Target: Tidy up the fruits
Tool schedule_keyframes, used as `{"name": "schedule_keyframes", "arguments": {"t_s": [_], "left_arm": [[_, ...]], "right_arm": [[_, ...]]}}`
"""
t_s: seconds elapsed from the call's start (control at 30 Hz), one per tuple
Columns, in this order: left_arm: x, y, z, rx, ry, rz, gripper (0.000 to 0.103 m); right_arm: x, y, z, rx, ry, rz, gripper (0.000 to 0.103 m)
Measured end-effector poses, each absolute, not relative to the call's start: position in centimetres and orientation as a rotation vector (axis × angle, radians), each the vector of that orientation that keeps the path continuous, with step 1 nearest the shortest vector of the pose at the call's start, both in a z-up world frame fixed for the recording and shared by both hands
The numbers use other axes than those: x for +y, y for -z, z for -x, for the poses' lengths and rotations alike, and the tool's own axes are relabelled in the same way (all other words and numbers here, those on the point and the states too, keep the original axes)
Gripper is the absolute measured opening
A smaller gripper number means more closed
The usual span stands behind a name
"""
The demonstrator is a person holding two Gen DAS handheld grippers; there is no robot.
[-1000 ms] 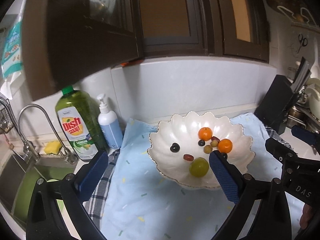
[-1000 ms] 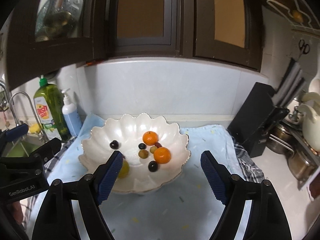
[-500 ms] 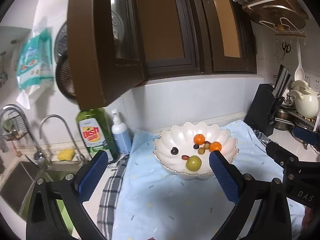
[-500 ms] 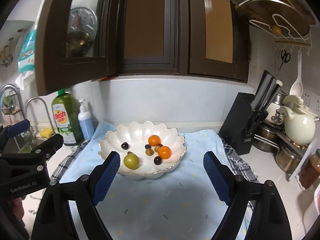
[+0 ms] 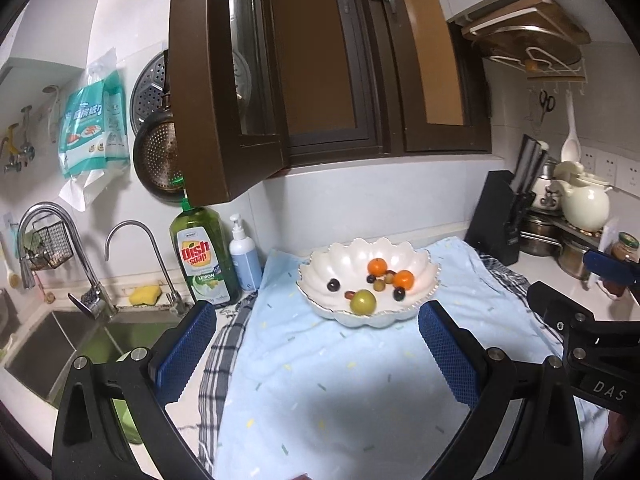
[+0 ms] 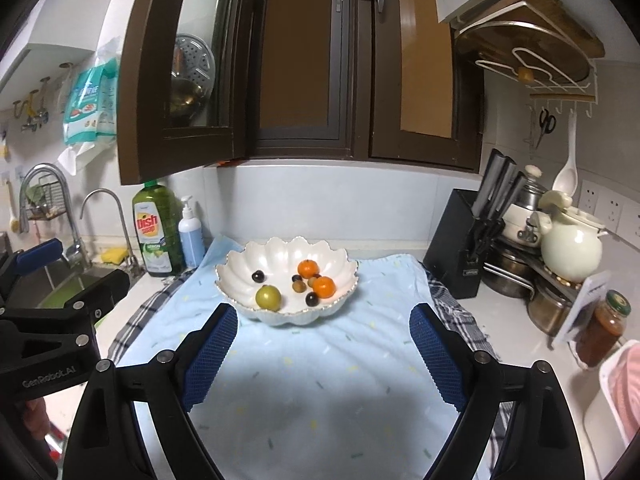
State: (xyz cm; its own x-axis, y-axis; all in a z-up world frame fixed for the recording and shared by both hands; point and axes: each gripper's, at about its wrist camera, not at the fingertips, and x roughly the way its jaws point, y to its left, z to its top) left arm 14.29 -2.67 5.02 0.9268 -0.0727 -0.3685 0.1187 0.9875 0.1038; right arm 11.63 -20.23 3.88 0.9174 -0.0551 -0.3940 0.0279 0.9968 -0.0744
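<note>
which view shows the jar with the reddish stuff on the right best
The right wrist view: the jar stands whole on the counter, green lid and reddish contents clear. In the left wrist view the jar sits at the frame edge, mostly hidden behind the right gripper's blue pad.

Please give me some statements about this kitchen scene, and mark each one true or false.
1. The white bowl stands on the light blue towel. True.
2. Two orange fruits lie in the bowl. True.
3. The right hand-held gripper is closed on the green fruit. False: its jaws are open and empty, and the fruit lies in the bowl.
4. The dish soap bottle is beside the knife block. False: it stands by the sink; the block is at the opposite side.
</note>
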Motion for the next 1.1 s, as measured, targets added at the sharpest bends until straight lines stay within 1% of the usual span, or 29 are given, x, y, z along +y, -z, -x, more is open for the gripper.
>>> {"name": "schedule_keyframes", "arguments": {"t_s": [0.6, 1.1], "left_arm": [[-2.6, -5.2, -6.1, 0.353, 0.130, -0.132, 0.103], [-2.7, -5.2, -3.4, 0.351, 0.144, -0.130, 0.103]], "right_arm": [[-20.1, -3.8, -3.4, 0.403, 0.031, 0.083, 0.089], [-20.3, -3.4, -0.3, 0.404, 0.038, 0.076, 0.089]]}}
